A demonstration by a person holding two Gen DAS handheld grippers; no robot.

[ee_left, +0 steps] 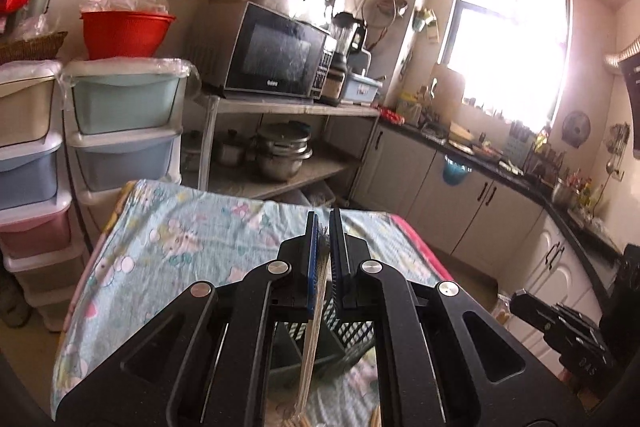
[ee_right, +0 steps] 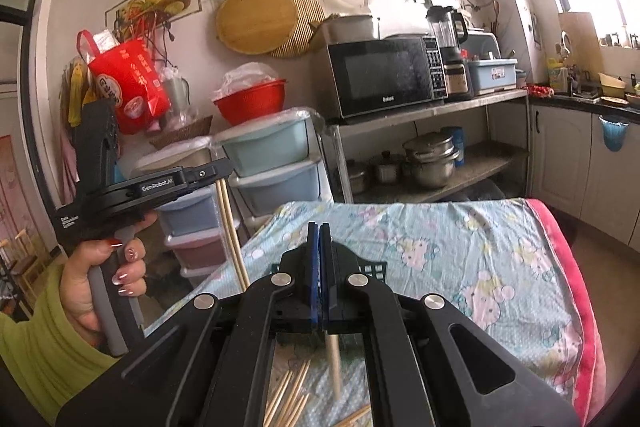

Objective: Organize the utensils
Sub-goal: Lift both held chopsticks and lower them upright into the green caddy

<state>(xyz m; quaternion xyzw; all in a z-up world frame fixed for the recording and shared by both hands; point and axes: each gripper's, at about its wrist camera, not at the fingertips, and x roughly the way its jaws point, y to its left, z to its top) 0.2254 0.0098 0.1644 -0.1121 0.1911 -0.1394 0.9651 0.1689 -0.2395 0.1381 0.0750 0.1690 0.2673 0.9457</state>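
- Left wrist view: the left gripper (ee_left: 325,227) has its flat, blue-padded jaws drawn narrow around a bundle of thin, pale chopsticks (ee_left: 313,343), which hang down from the pads toward the near edge of the table.
- A dark plastic basket (ee_left: 344,335) with a slotted wall sits on the table just under the jaws, beside the hanging sticks.
- The table carries a soft, light-blue cartoon-print cloth (ee_left: 176,247); its far half and left side lie bare, and a pink border runs along the right edge.
- The right gripper (ee_left: 560,323) shows only as a black body off the table's right edge; its jaws are hidden here.

- Right wrist view: the right gripper (ee_right: 319,235) has its pads pressed close on a round wooden stick (ee_right: 334,363) that points down toward the near edge.
- More loose chopsticks (ee_right: 290,399) lie fanned on the cloth (ee_right: 480,259) at the near edge, just left of that stick.
- A corner of the basket (ee_right: 374,269) peeks out beyond the jaws.
- The left gripper's (ee_right: 208,173) body is raised off the table's left edge, gripped by a hand (ee_right: 104,283) with polished nails, two long chopsticks (ee_right: 232,235) slanting down from it.
- The right half of the cloth stays open up to the pink edge.
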